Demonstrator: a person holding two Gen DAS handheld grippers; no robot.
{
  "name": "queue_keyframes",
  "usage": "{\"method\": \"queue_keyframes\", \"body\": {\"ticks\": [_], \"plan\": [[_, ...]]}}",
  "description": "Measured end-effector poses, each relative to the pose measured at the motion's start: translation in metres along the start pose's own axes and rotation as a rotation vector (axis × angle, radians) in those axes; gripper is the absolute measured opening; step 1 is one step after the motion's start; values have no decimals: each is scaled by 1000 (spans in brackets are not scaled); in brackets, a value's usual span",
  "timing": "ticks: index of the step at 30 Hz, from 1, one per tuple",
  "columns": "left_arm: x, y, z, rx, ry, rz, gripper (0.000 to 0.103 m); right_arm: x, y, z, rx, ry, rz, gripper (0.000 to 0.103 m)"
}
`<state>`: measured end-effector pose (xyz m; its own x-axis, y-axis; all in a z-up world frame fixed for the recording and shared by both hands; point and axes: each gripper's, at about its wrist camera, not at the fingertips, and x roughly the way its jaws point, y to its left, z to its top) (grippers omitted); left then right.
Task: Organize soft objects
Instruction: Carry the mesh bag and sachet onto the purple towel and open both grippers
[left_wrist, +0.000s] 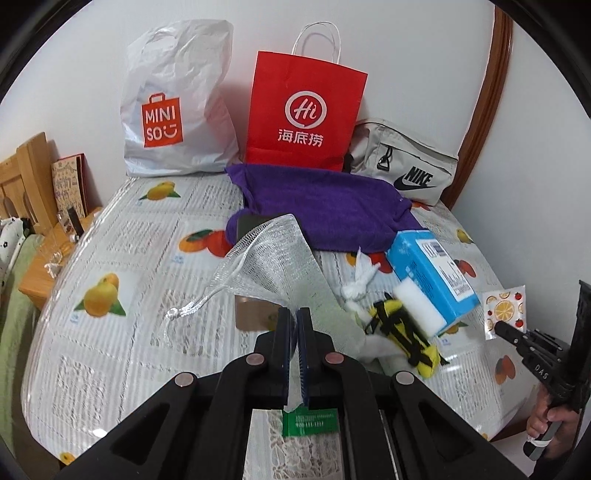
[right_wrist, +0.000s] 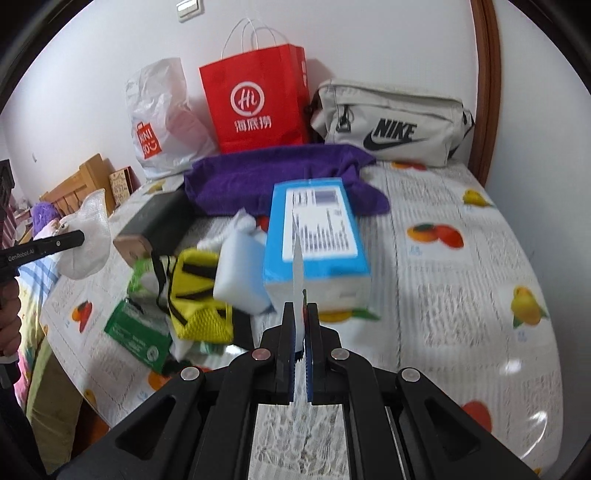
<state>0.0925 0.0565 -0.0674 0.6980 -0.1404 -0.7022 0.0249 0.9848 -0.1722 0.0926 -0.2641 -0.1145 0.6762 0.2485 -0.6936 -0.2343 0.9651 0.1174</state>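
Both tongs clamped: left (left_wrist: 294, 314) mesh pouch (left_wrist: 280, 258), right (right_wrist: 300, 310) fruit-print packet (left_wrist: 505, 310).

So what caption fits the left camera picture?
Closed left gripper lifting a white mesh pouch above a cluttered table.

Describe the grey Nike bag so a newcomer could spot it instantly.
Start at the red paper bag standing against the wall at the table's far edge. Immediately to its right, behind the purple towel, lies the Nike bag: the only grey fabric pouch, zippered, with a black swoosh logo.
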Motion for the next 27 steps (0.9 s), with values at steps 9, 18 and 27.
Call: {"method": "queue_keyframes", "body": {"ticks": [9, 18, 27], "plan": [[21, -1, 33, 8, 17, 26, 5, 19, 4, 52, -37, -27, 10, 4], [48, 8, 71, -4, 26, 31, 5, 53, 7, 111, -41, -38, 35, 4], [90, 14, 108, -2, 35, 18, 5, 102, 9, 156, -52, -4, 63, 4]]}}
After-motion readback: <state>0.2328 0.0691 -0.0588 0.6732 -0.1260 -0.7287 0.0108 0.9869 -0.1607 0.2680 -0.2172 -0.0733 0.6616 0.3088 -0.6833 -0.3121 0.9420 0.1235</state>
